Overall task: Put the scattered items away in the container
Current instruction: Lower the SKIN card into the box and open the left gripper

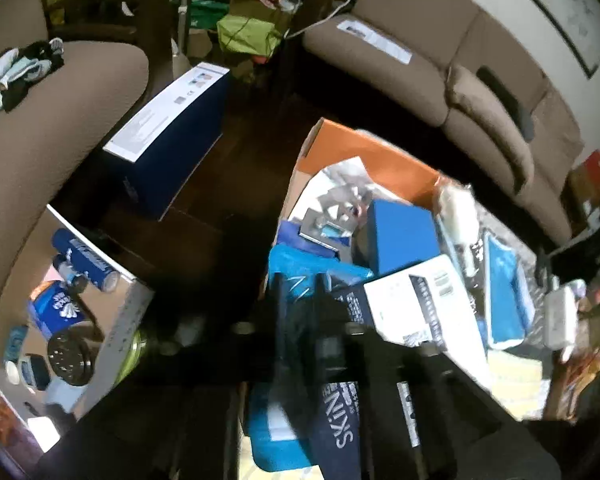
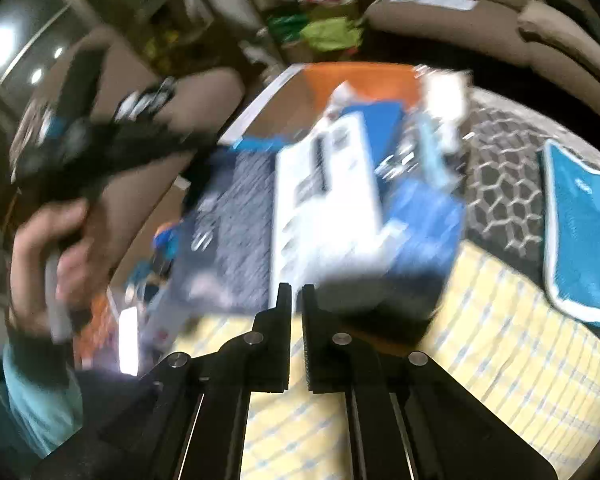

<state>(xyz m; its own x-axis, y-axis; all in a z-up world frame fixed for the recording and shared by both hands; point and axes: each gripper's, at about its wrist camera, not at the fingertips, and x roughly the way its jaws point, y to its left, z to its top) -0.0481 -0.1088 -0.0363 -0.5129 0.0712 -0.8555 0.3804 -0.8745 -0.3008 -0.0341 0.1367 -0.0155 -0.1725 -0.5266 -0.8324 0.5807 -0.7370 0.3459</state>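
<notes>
The left gripper [image 1: 340,360] is clenched on a dark flat box [image 1: 336,420], light and stiff, best pinched by its edge, over the crammed orange container [image 1: 364,156], while the right gripper [image 2: 296,292] hangs empty, nearly closed.

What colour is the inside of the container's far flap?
Orange, clearest in the left wrist view.

Your right gripper [image 2: 296,300] has its jaws nearly together, nothing between them, above the yellow checked cloth [image 2: 500,360]. Just ahead: white box [image 2: 328,192] atop the orange container [image 2: 360,78]. Your left hand [image 2: 48,256] grips the left gripper [image 2: 112,136]. Heavy blur.
</notes>
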